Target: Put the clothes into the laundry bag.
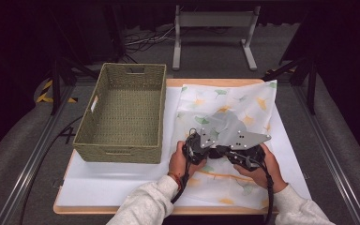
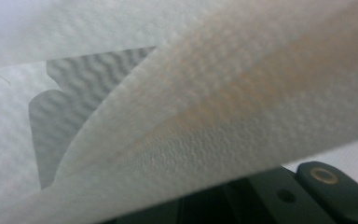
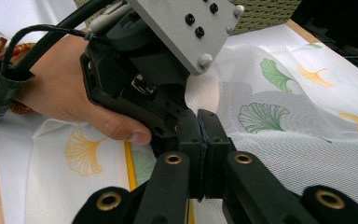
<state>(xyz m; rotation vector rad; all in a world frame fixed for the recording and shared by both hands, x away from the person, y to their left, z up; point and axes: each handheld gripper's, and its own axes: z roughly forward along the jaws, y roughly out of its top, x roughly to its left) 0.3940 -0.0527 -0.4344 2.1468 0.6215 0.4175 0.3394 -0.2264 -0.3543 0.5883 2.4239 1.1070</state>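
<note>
No writing is seen; the cloth (ginkgo-printed) is pinched in the closed left gripper and right gripper.

Right gripper clamped shut on leaf-print cloth, left gripper touching.

White cloth printed with green and orange leaves; olive-green woven basket.

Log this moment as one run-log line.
left gripper: shut on cloth | right gripper: shut on cloth | basket: empty
</note>
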